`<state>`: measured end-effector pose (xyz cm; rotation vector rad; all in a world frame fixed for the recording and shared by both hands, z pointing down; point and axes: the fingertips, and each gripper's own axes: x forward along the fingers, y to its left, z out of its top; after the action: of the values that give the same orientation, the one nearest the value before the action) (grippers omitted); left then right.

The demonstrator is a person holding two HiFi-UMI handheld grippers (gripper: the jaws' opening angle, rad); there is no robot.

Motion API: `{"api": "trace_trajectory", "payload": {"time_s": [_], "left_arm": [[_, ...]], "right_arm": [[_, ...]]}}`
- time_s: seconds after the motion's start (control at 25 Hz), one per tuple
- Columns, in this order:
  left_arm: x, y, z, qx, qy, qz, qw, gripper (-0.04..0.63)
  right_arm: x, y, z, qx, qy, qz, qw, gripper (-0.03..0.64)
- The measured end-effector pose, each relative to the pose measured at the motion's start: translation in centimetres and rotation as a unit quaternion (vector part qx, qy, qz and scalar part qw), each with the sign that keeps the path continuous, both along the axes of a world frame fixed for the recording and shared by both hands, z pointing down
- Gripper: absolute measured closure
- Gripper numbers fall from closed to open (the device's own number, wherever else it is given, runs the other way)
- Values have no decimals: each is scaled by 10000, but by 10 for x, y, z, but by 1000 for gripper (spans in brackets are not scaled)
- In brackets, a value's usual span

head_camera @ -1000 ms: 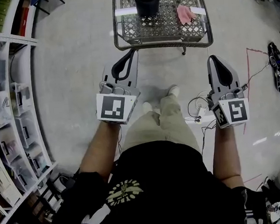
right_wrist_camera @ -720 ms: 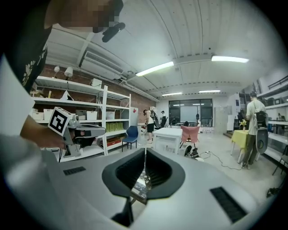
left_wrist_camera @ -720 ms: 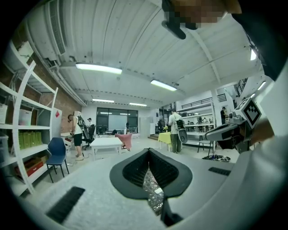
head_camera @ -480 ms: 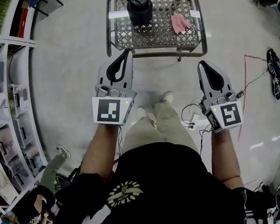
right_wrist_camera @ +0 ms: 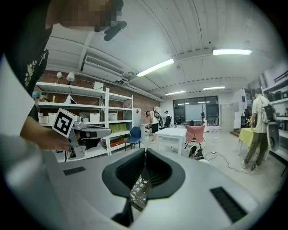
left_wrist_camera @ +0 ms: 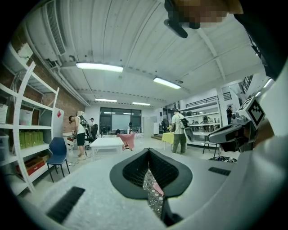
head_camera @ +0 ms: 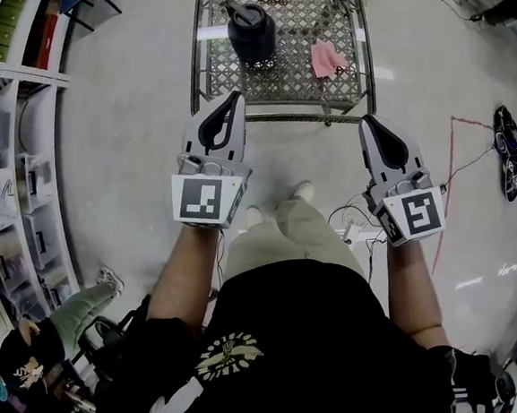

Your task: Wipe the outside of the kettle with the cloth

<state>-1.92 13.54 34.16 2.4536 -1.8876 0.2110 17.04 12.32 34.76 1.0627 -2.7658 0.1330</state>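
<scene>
Am holding left claw (head_camera: 234,96) and right claw (head_camera: 366,121) pressed together, both empty. Kettle (head_camera: 251,31) is sitting near the mesh table's (head_camera: 292,79) far-left corner, cloth (head_camera: 327,58) lying toward its right edge. Cloth is probably limp and light, so am planning to pinch a raised fold.

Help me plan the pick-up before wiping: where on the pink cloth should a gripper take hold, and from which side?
Probably a raised fold at the near edge of the pink cloth, from above with the right gripper, which is on that side. It lies crumpled and low on the mesh table, right of the kettle, so a fold offers more to pinch than a flat part.
</scene>
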Motion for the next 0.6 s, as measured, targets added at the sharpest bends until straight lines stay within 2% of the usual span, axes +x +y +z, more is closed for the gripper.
{"api": "trace_trajectory", "payload": {"time_s": [0.12, 0.6], "left_arm": [[2, -10, -4, 35, -44, -137, 9999, 588], [0, -14, -14, 105, -175, -478, 9986, 588]], "right_arm": [[7, -10, 7, -116, 91, -110, 9998, 604], [11, -35, 1, -21, -41, -404, 9992, 604]]}}
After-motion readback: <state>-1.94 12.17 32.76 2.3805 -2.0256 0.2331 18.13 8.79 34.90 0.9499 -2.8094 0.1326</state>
